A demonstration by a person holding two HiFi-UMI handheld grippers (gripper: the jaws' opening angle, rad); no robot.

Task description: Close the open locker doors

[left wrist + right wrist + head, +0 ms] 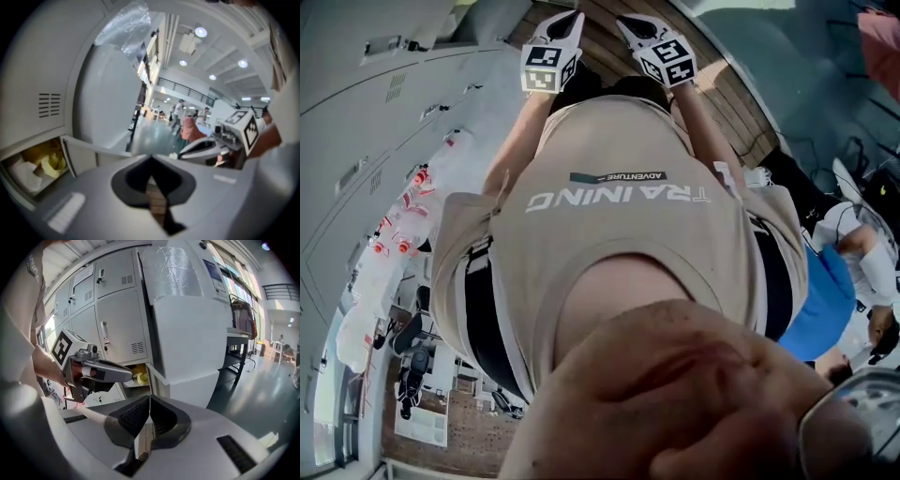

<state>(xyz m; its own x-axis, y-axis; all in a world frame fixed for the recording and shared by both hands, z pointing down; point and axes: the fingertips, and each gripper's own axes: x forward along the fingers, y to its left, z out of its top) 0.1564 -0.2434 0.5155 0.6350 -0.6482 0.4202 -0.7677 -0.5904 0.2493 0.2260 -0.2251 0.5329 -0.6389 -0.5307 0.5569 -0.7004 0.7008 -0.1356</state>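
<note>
The left gripper has its fingers pressed together, nothing between them. To its left, an open locker door juts out beside a compartment holding crumpled yellow material.

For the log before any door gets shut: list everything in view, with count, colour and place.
Grey metal lockers: one bank, grey, left half of the right gripper view.
Open locker door: one, grey, low on the bank, swung outward.
Crumpled yellow item: one, yellow, inside the open compartment; what it is cannot be told.
Tall white unit: one, white, right of the lockers, clear plastic wrap on top.
Black rack hung with dark clothes: one, black, right of the white unit.
Bystanders: several, far down the hall.
Beige T-shirt: one, on the person.
Left gripper: one, grey, shut, empty.
Right gripper: one, grey, shut, empty.
</note>
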